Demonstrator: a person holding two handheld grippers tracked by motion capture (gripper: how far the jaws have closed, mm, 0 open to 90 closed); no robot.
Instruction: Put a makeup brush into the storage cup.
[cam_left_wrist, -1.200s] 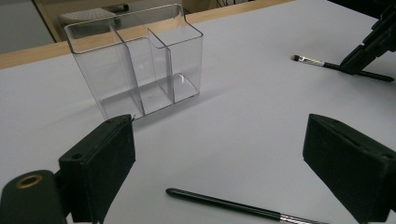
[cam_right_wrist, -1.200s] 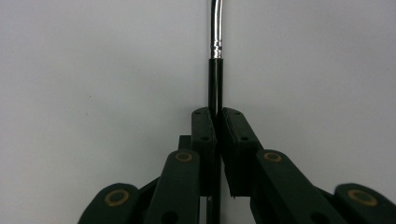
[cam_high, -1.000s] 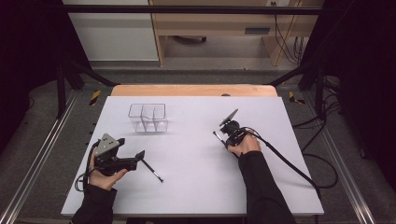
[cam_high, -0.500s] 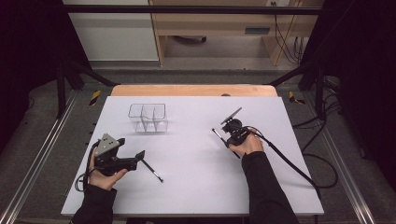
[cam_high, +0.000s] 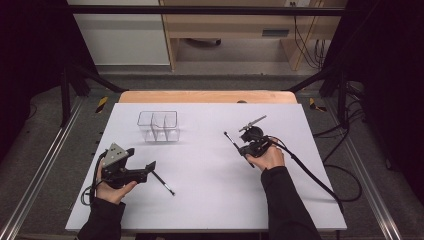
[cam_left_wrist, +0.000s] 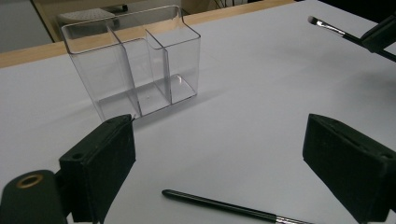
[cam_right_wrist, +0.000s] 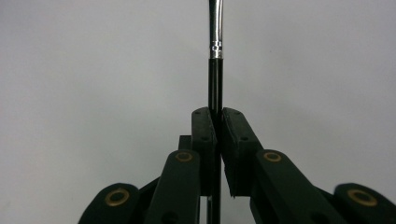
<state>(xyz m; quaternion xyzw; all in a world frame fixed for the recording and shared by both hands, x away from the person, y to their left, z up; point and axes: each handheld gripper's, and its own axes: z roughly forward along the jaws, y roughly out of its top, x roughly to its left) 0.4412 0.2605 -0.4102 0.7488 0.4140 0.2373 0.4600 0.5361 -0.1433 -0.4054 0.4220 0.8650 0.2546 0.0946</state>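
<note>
Right hand-held gripper (cam_right_wrist: 216, 116) clamps brush (cam_right_wrist: 215, 56); open table (cam_high: 210, 200) around.

- the white bench (cam_high: 210, 200) is evenly and brightly lit from above, while the room around it sinks into dark.
- shadows on it are soft and short.
- the clear organizer (cam_left_wrist: 135, 70) carries faint glare on its walls.
- the right hand-held gripper (cam_right_wrist: 218, 114) looks slightly soft up close.
</note>
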